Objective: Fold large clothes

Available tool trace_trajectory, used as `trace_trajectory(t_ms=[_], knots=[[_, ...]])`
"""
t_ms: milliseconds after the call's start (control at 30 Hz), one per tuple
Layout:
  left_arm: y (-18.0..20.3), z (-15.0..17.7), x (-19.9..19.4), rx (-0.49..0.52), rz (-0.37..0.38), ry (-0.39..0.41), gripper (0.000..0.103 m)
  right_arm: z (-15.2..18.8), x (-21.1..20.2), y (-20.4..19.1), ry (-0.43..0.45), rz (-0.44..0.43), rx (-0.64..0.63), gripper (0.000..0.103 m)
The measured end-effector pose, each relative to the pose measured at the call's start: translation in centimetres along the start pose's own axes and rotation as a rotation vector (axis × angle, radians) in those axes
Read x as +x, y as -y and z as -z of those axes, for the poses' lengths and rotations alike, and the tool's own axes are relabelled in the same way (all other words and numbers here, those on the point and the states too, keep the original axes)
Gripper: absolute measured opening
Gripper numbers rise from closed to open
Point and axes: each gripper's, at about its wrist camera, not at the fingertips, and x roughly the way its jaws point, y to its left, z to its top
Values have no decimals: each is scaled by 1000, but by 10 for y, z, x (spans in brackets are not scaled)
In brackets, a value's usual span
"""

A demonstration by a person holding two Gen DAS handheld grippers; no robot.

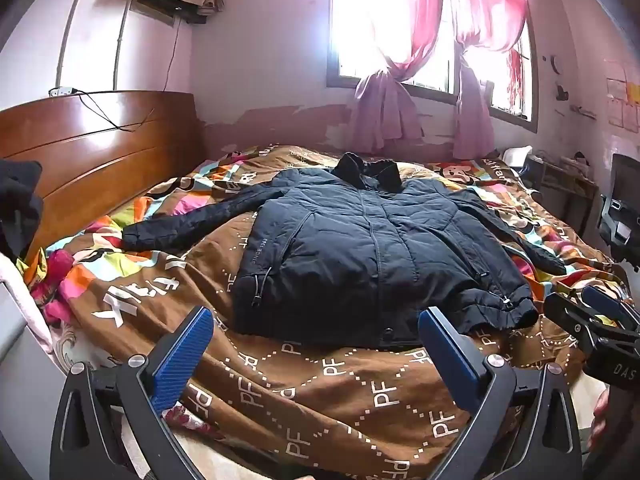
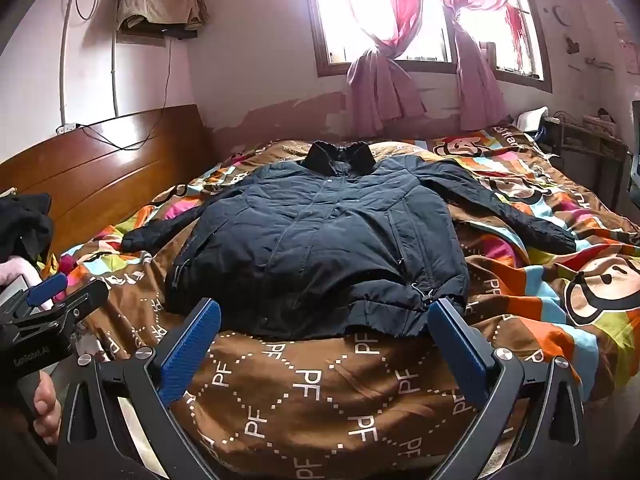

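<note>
Two grippers under my control, both with blue-padded jaws spread wide and nothing between them. Left gripper: its fingers frame the lower centre of its own view, above the brown quilt printed with "PF" lettering. Right gripper: fingers likewise low in its view, over the same quilt; its right pad sits just beside the jacket hem, though I cannot tell whether it touches.

One dark navy jacket, the item to fold: laid flat, front up, zip closed, mid-frame in both views, collar toward the far wall, sleeves spread to either side.

One wooden headboard, left of frame. One window with pink curtains, knotted, upper right. One hand on a grip handle, lower left of the right view.
</note>
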Motion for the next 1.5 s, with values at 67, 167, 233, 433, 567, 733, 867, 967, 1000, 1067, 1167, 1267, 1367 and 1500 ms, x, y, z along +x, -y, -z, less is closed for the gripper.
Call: trace_trajectory(t_ms=[67, 167, 233, 433, 567, 733, 867, 967, 1000, 1067, 1167, 1267, 1367, 1500], knots=[[0, 0, 0, 0, 0, 0, 103, 0, 0, 0, -1, 1, -1, 102], [0, 0, -1, 2, 0, -1, 103, 0, 0, 0, -1, 0, -3, 102], [0, 0, -2, 4, -2, 2, 103, 0, 0, 0, -2, 1, -5, 102], [0, 0, 1, 2, -3, -7, 103, 2, 0, 0, 7, 1, 3, 102], [3, 2, 4, 1, -1, -5, 103, 1, 0, 2, 8, 3, 6, 102], [2, 2, 4, 1, 3, -3, 103, -1, -2, 1, 9, 2, 10, 102], [0, 2, 4, 3, 1, -2, 103, 0, -4, 2, 14, 4, 16, 102], [0, 2, 3, 4, 1, -3, 103, 0, -3, 2, 16, 4, 18, 102], [1, 2, 3, 5, 1, -4, 103, 0, -3, 2, 15, 4, 18, 102], [0, 1, 2, 7, -1, -4, 103, -1, -3, 2, 12, 5, 17, 102], [0, 1, 2, 6, -2, -2, 103, -1, -2, 1, 12, 4, 18, 102], [1, 1, 2, 8, 0, -2, 103, 1, -3, 2, 12, 4, 18, 102], [1, 2, 2, 10, -5, 0, 103, 1, 0, 1, 5, 2, 22, 102], [2, 3, 2, 11, -5, 0, 103, 5, 1, 3, -1, 2, 27, 102]])
